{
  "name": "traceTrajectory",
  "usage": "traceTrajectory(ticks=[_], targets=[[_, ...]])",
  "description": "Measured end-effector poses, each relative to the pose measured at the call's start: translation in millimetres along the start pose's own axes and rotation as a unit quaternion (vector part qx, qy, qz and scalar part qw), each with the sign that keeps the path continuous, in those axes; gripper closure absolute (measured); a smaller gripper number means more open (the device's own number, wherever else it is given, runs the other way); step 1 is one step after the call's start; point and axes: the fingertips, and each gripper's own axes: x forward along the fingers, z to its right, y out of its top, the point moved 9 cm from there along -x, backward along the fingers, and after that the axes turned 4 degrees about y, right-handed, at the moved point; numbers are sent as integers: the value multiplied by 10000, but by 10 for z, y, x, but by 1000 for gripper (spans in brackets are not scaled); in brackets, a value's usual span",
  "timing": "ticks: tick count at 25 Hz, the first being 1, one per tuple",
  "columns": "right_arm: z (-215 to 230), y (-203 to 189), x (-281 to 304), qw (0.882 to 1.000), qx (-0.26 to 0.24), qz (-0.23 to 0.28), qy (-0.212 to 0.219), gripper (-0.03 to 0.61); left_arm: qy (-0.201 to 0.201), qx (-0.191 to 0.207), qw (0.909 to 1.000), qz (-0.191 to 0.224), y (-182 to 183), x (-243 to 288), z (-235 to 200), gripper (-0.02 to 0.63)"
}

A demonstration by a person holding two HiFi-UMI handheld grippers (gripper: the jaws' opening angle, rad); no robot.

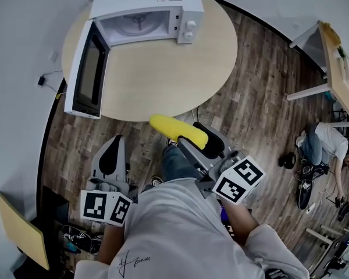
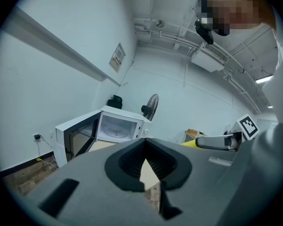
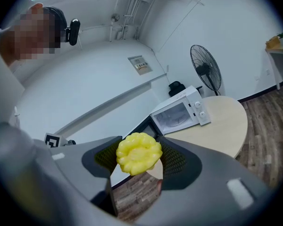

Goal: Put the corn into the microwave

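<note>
A white microwave (image 1: 145, 13) stands at the far side of a round pale table (image 1: 163, 74), its door (image 1: 88, 71) swung wide open to the left and the cavity empty. My right gripper (image 1: 199, 144) is shut on a yellow corn cob (image 1: 177, 131), which pokes forward just short of the table's near edge. In the right gripper view the cob's end (image 3: 138, 153) sits between the jaws, with the microwave (image 3: 181, 109) ahead to the right. My left gripper (image 1: 111, 150) is shut and empty, low at the left over the floor. The left gripper view shows the microwave (image 2: 115, 126) ahead.
A person (image 1: 323, 144) sits on the wood floor at the right near a desk (image 1: 337, 68). A standing fan (image 3: 205, 69) is behind the table. A cable and wall socket (image 1: 42, 80) lie left of the microwave door. A wooden board (image 1: 20, 228) is at lower left.
</note>
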Motion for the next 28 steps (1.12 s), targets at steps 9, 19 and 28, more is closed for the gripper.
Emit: traceTrajectory(ticks=[9,19,28], targets=[[497,441,355,9994,114,-72,308,315,83,96,9999,57,255,627,71,617],[959,765,649,9981,-13,-171,598,314,188,101,9997,70,349,1195,206,617],[1140,876,894,9981,64,-54,603,314,321,60,9994,-82,366,1359,187,616]])
